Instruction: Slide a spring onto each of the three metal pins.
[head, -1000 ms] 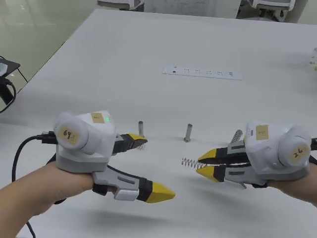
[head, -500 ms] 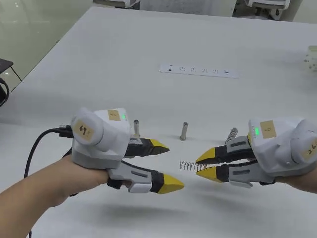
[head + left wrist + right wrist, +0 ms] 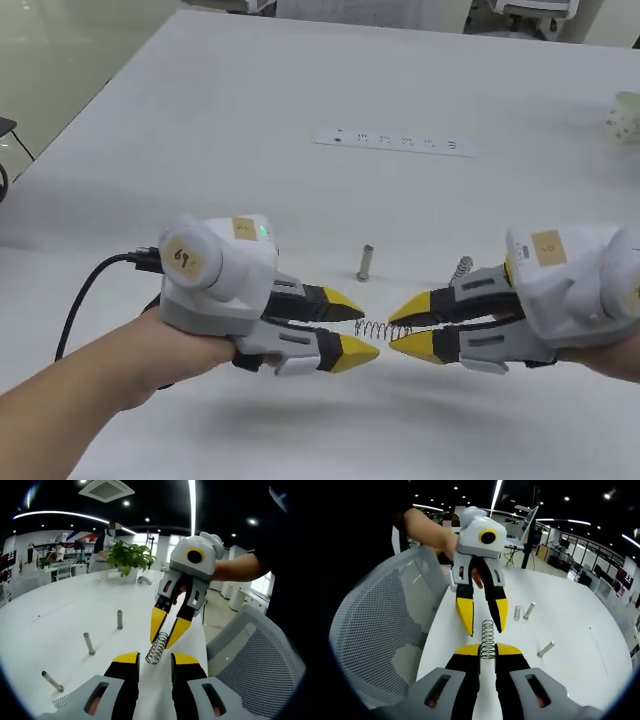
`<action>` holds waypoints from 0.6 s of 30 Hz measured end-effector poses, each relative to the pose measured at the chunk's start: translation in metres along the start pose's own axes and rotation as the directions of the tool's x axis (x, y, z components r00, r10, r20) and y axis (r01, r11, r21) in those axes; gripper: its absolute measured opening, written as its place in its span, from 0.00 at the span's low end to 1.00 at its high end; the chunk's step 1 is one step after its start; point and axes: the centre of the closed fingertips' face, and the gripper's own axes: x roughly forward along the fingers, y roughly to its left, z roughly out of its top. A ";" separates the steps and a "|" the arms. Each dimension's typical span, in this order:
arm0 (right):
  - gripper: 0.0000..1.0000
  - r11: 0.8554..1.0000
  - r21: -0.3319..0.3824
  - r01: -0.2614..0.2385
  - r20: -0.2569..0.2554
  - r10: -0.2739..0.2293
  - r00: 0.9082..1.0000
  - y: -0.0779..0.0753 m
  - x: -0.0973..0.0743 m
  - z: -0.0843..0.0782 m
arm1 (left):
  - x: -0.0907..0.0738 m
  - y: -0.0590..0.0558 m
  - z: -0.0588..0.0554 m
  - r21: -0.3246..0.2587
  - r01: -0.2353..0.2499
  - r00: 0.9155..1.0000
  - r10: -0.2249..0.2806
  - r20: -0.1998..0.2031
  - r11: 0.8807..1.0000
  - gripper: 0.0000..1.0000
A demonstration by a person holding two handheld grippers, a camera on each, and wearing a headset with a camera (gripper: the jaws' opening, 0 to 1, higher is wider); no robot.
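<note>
A thin coiled wire spring hung level above the white workbench, bridging the gap between two hand-held grippers.

At far left, a black cable trailed from the left gripper, a white and grey tool with black jaws tipped in yellow. Its jaws stood apart, one on each side of the spring's free end and not pressing on it. The left gripper view showed the same gap. In that view, a bare metal pin stood on the bench with a loose second spring lying beside it.

Near the middle, behind the held spring, a short bare steel pin stood upright.

To the right, the matching right gripper had its jaws clamped on the spring's other end. Just behind it stood a spring-covered pin, so one pin of three appeared finished.

This looked like a hand-over or a regrasp of the spring between the grippers. To do it well, the left jaws would need to close gently on the last few coils, firmly enough to hold but not to flatten them. The right gripper should let go only once that hold was sure. Keeping the spring straight along its length would help it drop cleanly over a bare pin afterwards.
</note>
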 end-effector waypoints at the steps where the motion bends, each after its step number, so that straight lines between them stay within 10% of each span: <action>1: 0.08 1.000 0.001 -0.001 0.001 0.001 1.000 0.000 0.000 0.000 | 0.001 0.000 0.001 0.003 0.001 1.000 -0.001 0.001 1.000 0.17; 18: 0.08 1.000 -0.004 -0.012 -0.010 0.012 1.000 0.006 0.000 -0.001 | 0.002 -0.007 0.001 0.098 0.030 1.000 -0.029 -0.012 0.995 0.03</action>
